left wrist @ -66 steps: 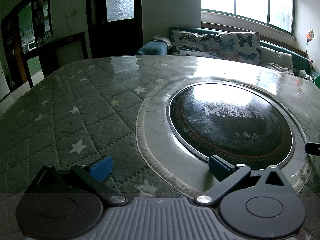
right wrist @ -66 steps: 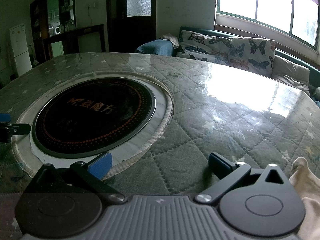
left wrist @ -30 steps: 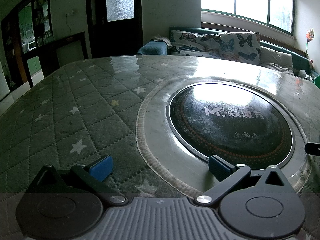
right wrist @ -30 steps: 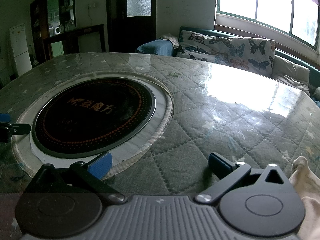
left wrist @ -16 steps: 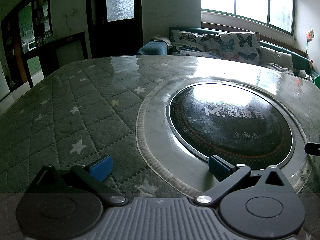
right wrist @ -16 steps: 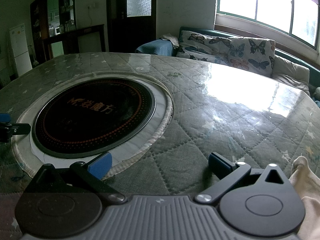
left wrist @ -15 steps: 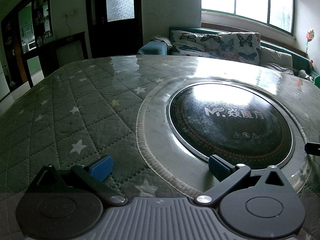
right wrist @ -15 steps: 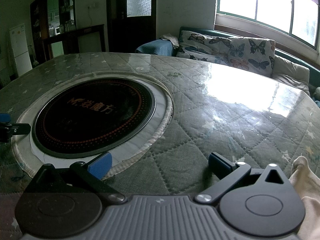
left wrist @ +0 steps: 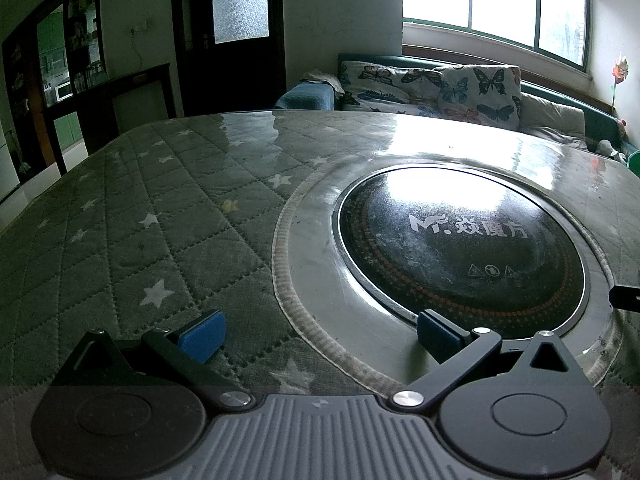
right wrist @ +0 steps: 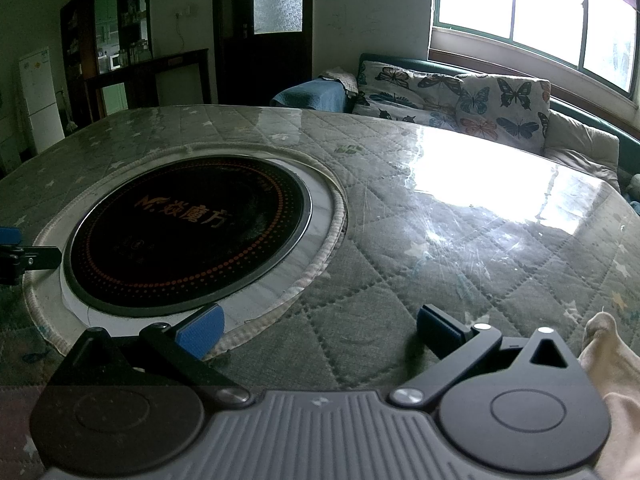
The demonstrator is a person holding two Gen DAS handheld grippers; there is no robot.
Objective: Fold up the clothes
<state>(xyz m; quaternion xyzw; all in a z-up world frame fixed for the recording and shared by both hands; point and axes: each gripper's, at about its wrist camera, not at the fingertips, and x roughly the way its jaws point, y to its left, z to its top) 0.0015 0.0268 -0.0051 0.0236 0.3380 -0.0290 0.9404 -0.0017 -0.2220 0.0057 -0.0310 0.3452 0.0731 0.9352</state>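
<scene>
- Daylight from a wide window (left wrist: 496, 12) falls on a round table (left wrist: 132, 220) covered with a green quilted, star-printed cloth under a glossy clear sheet; a sofa with butterfly cushions (left wrist: 476, 88) stands behind it.
- Left wrist view: the left gripper (left wrist: 318, 330) sits low over the near part of the table, its blue-padded fingers (left wrist: 202, 334) spread wide with nothing between them. One pad is over the quilted cloth, the other over the pale ring around the black induction cooktop (left wrist: 460, 248) set into the table's middle. No clothing shows in this view.
- Right wrist view: the right gripper (right wrist: 318, 330) is likewise released, fingers wide apart and empty, just above the cloth beside the cooktop (right wrist: 188, 236). A beige garment (right wrist: 612, 364) lies at the lower right edge, beside the gripper's body and outside its fingers. The left gripper's tip (right wrist: 16, 248) shows at the far left edge.
</scene>
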